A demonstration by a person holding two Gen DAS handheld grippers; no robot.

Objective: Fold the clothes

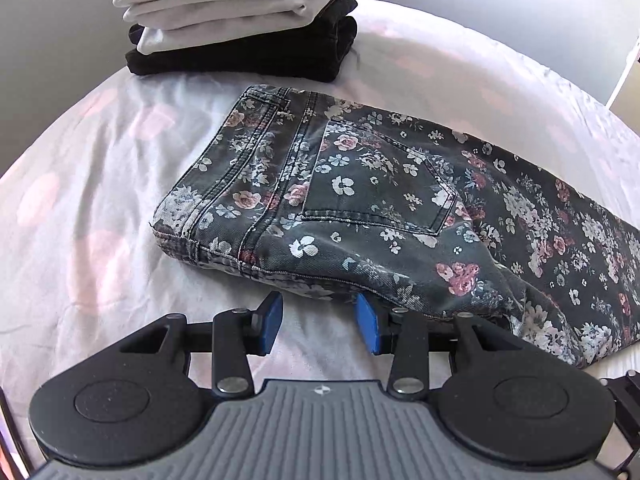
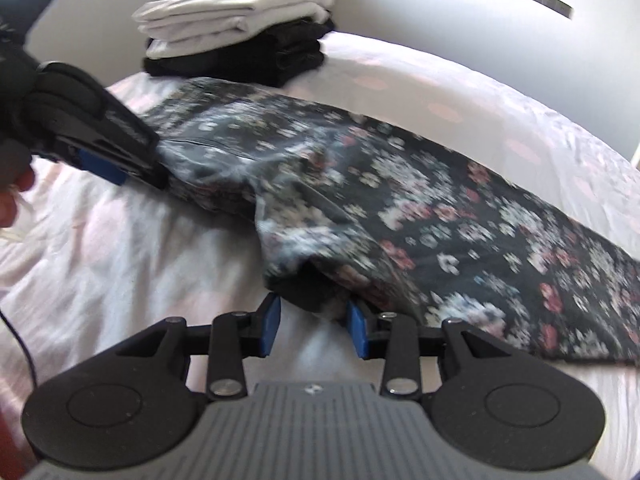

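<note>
Denim: the floral jeans [image 1: 384, 200] lie folded lengthwise on the bedsheet [image 1: 100, 208], waistband toward 10 o'clock in the left wrist view and legs running off toward 4 o'clock.
Why so laid: with the legs stacked one on the other, the next fold is probably crosswise, so both tools sit along the near long edge.
Left gripper: the left gripper [image 1: 320, 326] rests at 6 o'clock of its view, jaws wide apart, holding nothing; its right blue pad [image 1: 367, 328] is tucked at the seat edge of the jeans, the other pad over bare sheet.
Right gripper: the right gripper [image 2: 314, 328] has its jaws apart at a bulging fold of the jeans [image 2: 400, 208]; cloth lies between the pads, but the blur leaves it uncertain whether they touch it.
Finished pile: a stack of folded clothes [image 1: 240, 20], white pieces over black, stands at 12 o'clock, just beyond the waistband, likely kept clear of the working space.
Writing: no brand or label can be read; only a small round emblem on each gripper body.
</note>
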